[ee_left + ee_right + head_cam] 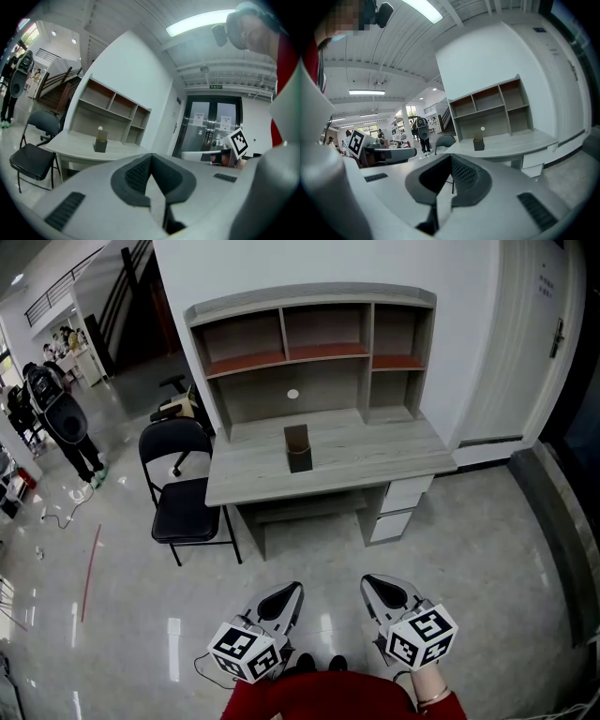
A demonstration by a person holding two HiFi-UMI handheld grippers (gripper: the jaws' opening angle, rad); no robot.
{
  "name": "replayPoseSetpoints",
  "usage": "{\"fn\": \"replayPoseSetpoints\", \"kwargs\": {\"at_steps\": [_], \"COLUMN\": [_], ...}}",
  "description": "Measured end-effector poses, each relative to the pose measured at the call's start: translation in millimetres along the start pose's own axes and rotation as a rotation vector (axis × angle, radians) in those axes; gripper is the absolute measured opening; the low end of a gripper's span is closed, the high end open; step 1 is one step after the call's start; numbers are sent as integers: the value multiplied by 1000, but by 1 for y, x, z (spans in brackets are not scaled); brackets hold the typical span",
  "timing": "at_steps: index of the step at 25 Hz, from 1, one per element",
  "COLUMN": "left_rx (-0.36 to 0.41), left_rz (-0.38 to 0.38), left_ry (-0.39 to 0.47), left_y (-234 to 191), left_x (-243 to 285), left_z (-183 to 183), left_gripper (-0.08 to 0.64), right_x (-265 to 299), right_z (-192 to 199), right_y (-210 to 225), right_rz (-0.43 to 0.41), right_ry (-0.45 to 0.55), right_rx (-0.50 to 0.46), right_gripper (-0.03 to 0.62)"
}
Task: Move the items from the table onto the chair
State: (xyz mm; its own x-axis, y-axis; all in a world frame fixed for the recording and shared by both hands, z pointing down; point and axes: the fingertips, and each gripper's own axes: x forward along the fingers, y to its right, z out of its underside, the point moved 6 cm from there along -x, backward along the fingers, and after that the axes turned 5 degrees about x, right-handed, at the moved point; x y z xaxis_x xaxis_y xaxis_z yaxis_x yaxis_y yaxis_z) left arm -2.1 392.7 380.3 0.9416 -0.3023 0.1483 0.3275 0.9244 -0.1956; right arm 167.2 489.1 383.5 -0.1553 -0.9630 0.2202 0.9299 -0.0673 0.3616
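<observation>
The grey wooden table (375, 454), with a shelf unit (314, 334) rising from its back edge, stands well ahead of both claws, across a stretch of glossy floor (469, 549). The black folding chair (185, 509) stands ahead of the left claw (292, 591) and off to its left, just beside the table's left end. The left claw and the right claw (371, 583) are held low and side by side, close to the person's body, with their tips pointing toward the table. Each claw's own view shows its two dark pads pressed together with nothing between them, so both are closed and carry nothing. The task's thing, a small brown box (298, 447), stands upright near the middle of the tabletop, ahead of the two claws and well apart from them, roughly in line with the left claw's tip in the head view.
</observation>
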Motion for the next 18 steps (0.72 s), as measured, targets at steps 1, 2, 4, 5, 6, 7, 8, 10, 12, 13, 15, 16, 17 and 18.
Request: {"fn": "replayPoseSetpoints", "kwargs": {"at_steps": [1,2,4,5,6,7,8,10,12,13,15,16,17,18], "left_rx": [3,5,5,7,10,14,18,25,31,35,42,42,38,29], "left_rz": [-5,-12,-29,-36,-42,-47,-50,-55,-53,-49,-36,-29,-23,-20], "left_ry": [-1,-2,-4,-5,-8,-13,-19,-26,-29,-33,-40,-42,-43,-44], "left_y": [0,-1,-5,-8,-12,-16,-21,-34,-54,-66,-94,-110,-127,-145], "left_x": [2,4,10,13,16,20,25,37,55,65,89,103,116,130], "left_z": [0,0,-1,-2,-4,-5,-7,-9,-11,-10,-10,-12,-15,-19], "left_gripper": [9,9,9,9,9,9,9,9,9,9,9,9,9,9], "right_x": [1,2,5,8,11,15,20,33,54,67,98,114,132,150], "right_z": [0,0,-1,-2,-3,-4,-6,-10,-13,-15,-20,-25,-31,-39], "right_y": [3,6,13,18,22,27,32,43,55,62,77,85,93,101], "right_rz": [0,0,0,1,3,8,12,18,19,20,21,24,28,35], "right_ry": [-2,-4,-10,-14,-18,-20,-21,-18,-18,-21,-28,-29,-30,-29], "right_rx": [5,9,17,22,30,40,52,72,79,79,78,76,74,72], "right_gripper": [12,12,12,12,12,12,12,12,12,12,12,12,12,12]}}
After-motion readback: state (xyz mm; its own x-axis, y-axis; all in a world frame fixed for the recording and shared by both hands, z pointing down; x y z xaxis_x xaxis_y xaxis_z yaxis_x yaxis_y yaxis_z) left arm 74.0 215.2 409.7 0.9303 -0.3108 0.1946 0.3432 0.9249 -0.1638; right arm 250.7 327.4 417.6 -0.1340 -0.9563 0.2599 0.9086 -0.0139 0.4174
